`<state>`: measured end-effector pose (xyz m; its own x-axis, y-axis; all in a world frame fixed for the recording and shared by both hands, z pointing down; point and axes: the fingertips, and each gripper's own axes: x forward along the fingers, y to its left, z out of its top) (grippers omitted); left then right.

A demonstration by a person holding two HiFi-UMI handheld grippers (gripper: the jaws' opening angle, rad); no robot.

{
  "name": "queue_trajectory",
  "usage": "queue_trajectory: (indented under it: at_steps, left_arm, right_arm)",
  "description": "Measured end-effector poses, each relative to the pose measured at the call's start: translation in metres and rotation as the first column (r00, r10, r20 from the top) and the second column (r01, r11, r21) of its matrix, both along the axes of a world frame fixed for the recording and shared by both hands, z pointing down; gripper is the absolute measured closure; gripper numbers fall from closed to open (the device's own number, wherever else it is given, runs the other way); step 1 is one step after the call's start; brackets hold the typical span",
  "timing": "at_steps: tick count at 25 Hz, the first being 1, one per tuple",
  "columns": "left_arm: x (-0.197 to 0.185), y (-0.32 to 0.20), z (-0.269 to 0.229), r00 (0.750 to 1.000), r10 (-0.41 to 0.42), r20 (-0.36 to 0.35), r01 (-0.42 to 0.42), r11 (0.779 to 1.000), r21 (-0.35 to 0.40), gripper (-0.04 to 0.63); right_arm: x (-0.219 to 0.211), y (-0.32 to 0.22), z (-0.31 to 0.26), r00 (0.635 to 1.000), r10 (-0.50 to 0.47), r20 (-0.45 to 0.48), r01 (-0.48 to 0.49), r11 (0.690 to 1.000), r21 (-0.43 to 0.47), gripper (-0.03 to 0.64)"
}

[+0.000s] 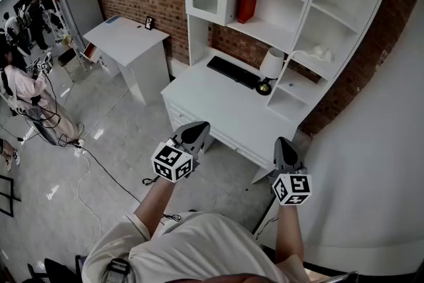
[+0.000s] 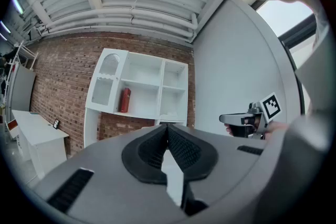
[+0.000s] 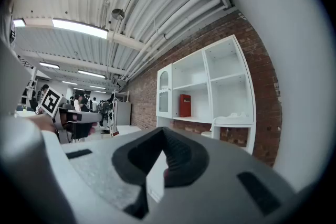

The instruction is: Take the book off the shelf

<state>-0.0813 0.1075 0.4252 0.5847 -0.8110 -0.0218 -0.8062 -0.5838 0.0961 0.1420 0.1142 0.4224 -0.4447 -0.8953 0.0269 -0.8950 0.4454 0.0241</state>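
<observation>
The red book (image 1: 248,2) stands upright on the middle shelf of the white hutch (image 1: 344,3), beside a glass-door cabinet. It also shows far off in the left gripper view as the book (image 2: 125,99) and in the right gripper view as the book (image 3: 185,105). My left gripper (image 1: 192,134) and right gripper (image 1: 286,150) hover in front of the desk, well short of the shelf. Both point toward the hutch with jaws shut and nothing between them. The left gripper's tips (image 2: 167,126) and the right gripper's tips (image 3: 163,131) meet.
A white desk (image 1: 218,109) under the hutch carries a black keyboard (image 1: 233,72) and a small lamp (image 1: 269,68). A second white table (image 1: 129,40) stands to the left. Cables (image 1: 99,169) lie on the floor. A person (image 1: 23,83) stands far left. A white wall (image 1: 384,162) rises to the right.
</observation>
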Motion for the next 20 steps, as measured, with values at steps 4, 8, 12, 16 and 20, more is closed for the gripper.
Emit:
queue_trajectory:
  at_steps: [4, 8, 12, 16, 20]
  left_arm:
    - [0.0006, 0.0050, 0.0021, 1.000, 0.002, 0.001, -0.002, 1.000, -0.001, 0.601]
    - [0.0013, 0.0073, 0.0019, 1.000, 0.002, -0.001, -0.002, 1.000, -0.001, 0.601]
    - [0.0030, 0.0096, 0.0002, 1.000, 0.002, 0.000, -0.002, 1.000, -0.003, 0.601]
    - [0.0029, 0.0106, 0.0000, 1.000, -0.001, 0.000, 0.001, 1.000, -0.005, 0.601]
    - [0.0018, 0.0108, 0.0019, 1.000, -0.016, 0.008, 0.017, 1.000, -0.005, 0.601]
  right_arm:
    - [-0.0006, 0.0050, 0.0008, 1.000, -0.003, -0.001, 0.003, 1.000, 0.002, 0.615]
    - [-0.0021, 0.0076, 0.0006, 1.000, -0.015, -0.002, 0.015, 1.000, 0.002, 0.615]
    - [-0.0009, 0.0091, 0.0001, 1.000, -0.014, 0.008, 0.014, 1.000, -0.007, 0.615]
    - [-0.0011, 0.0100, -0.0025, 1.000, -0.019, 0.021, 0.019, 1.000, -0.001, 0.615]
    - [-0.0014, 0.0097, -0.0008, 0.999, -0.033, 0.021, 0.033, 0.999, 0.000, 0.615]
